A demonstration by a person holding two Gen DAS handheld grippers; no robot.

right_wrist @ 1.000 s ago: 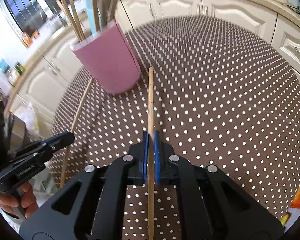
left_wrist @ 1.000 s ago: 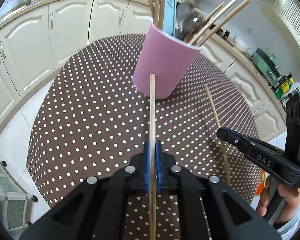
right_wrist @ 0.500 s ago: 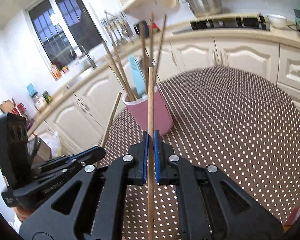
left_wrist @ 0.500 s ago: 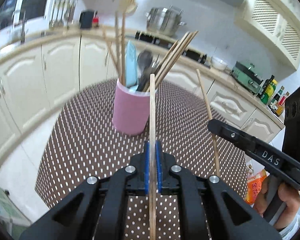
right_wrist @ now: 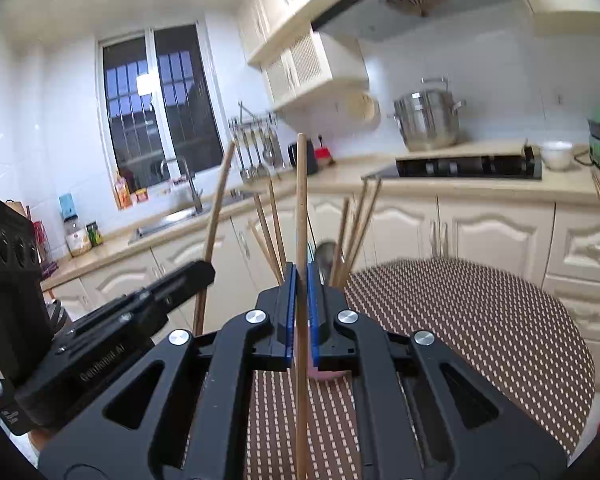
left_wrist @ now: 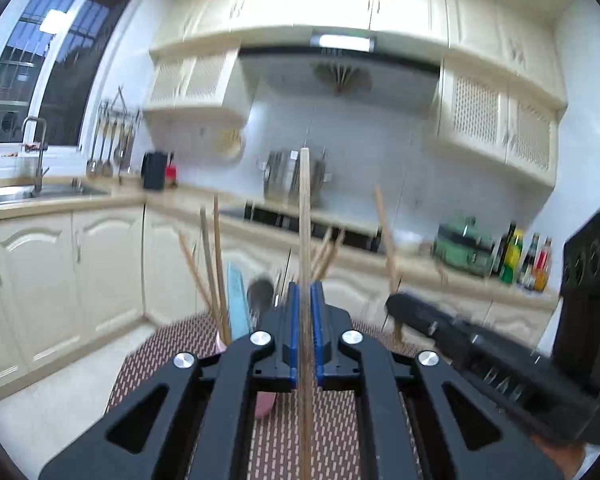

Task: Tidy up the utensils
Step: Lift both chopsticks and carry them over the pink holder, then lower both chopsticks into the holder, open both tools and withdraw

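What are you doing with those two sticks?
A person is tidying utensils with a gripper in each hand. The left gripper is shut on one wooden chopstick, and the right gripper is shut on another chopstick. Both sticks point upward, raised off the dotted table. Just behind the grippers sits the pink holder, already full of chopsticks and other utensils. Neither stick is in it yet.

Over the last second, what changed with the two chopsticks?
Both grippers tipped up from pointing down at the table to nearly level, raising their chopsticks upright near the pink holder. Left gripper stays shut on its chopstick, right gripper on its chopstick. Nothing released; holder unmoved.
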